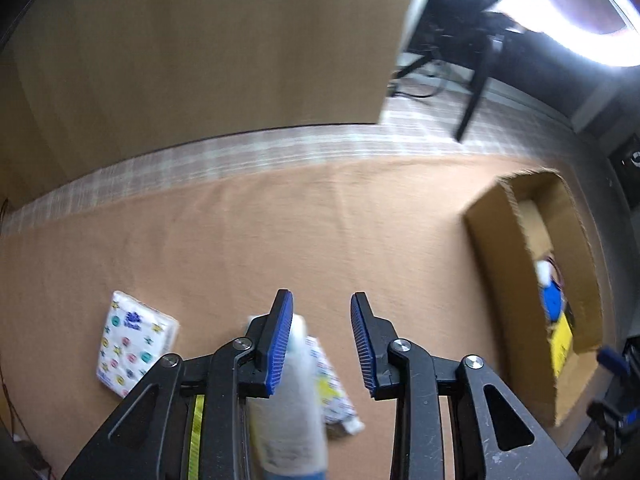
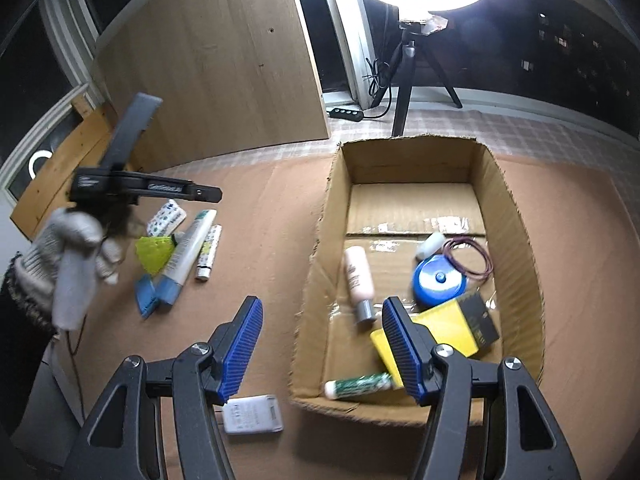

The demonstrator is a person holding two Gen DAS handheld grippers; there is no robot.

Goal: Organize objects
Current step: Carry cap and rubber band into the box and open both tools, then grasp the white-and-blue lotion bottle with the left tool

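Note:
My left gripper [image 1: 322,312] is open just above a white tube with a blue cap [image 1: 288,400]; the tube lies against the left finger's pad, not clamped. A small patterned tube [image 1: 332,384] lies beside it and a patterned tissue pack [image 1: 134,342] to the left. My right gripper [image 2: 322,316] is open and empty over the near left wall of the cardboard box [image 2: 316,264]. The box holds a pink bottle [image 2: 359,276], a blue round case [image 2: 438,282], a yellow-black box [image 2: 448,328] and a green-white tube [image 2: 358,385]. The left gripper [image 2: 208,194] shows over the white tube [image 2: 190,248].
A white charger [image 2: 252,414] lies on the brown mat below my right gripper. A yellow shuttlecock [image 2: 154,254], a blue item [image 2: 146,298] and the small tube [image 2: 208,252] lie left of the box. A wooden panel [image 2: 216,60] and a ring light tripod [image 2: 408,76] stand behind.

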